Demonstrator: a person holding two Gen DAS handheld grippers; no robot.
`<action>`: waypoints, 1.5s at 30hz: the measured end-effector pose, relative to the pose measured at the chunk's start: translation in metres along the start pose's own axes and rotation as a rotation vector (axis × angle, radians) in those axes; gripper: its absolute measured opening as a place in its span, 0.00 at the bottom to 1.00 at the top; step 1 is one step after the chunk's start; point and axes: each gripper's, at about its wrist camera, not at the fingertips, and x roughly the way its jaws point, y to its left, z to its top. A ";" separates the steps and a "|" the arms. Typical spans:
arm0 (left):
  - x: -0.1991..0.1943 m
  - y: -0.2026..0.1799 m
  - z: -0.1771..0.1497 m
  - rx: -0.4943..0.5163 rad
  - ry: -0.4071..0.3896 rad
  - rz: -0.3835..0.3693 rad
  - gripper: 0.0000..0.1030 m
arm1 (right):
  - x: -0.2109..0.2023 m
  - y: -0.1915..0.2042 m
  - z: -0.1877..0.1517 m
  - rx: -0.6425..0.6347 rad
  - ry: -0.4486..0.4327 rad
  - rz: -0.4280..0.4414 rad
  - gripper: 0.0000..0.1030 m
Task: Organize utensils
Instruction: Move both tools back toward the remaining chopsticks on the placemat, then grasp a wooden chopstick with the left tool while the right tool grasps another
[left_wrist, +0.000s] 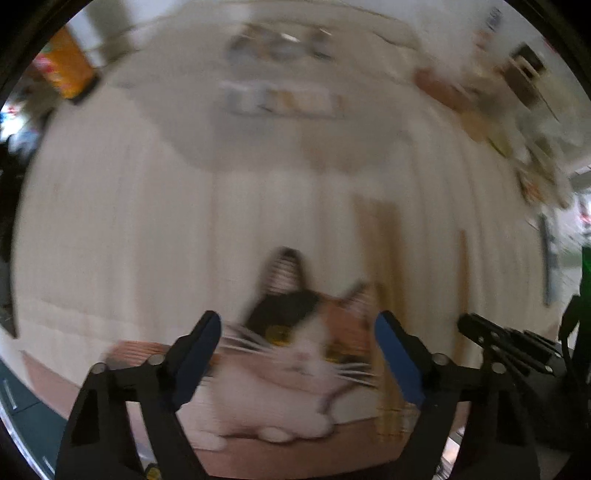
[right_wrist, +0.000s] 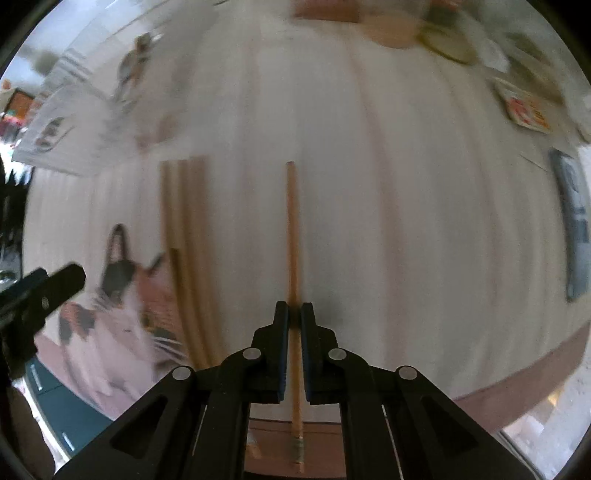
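Note:
In the right wrist view my right gripper (right_wrist: 294, 312) is shut on a single wooden chopstick (right_wrist: 292, 229) that points straight ahead above the white tablecloth (right_wrist: 406, 221). Several more chopsticks (right_wrist: 184, 229) lie side by side on the cloth to its left. In the left wrist view my left gripper (left_wrist: 297, 328) is open and empty, hovering over a cat picture (left_wrist: 295, 350) printed on the cloth. The chopsticks (left_wrist: 380, 266) lie just right of it, blurred. The right gripper (left_wrist: 491, 339) shows at the right edge.
A cat picture (right_wrist: 122, 306) is on the cloth near the front edge. Blurred dishes and a tray (left_wrist: 284, 70) sit at the far side. Packets and cards (right_wrist: 524, 107) lie far right. A dark flat object (right_wrist: 576, 229) lies at the right edge.

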 end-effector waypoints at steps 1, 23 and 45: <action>0.006 -0.007 -0.001 0.006 0.019 -0.023 0.68 | -0.001 -0.008 -0.001 0.015 0.000 -0.006 0.06; 0.030 0.013 -0.029 0.038 0.059 0.076 0.04 | -0.006 -0.046 -0.031 0.056 -0.016 -0.005 0.06; 0.028 0.012 -0.031 0.072 0.045 0.113 0.05 | 0.001 0.026 -0.046 -0.056 0.013 -0.066 0.07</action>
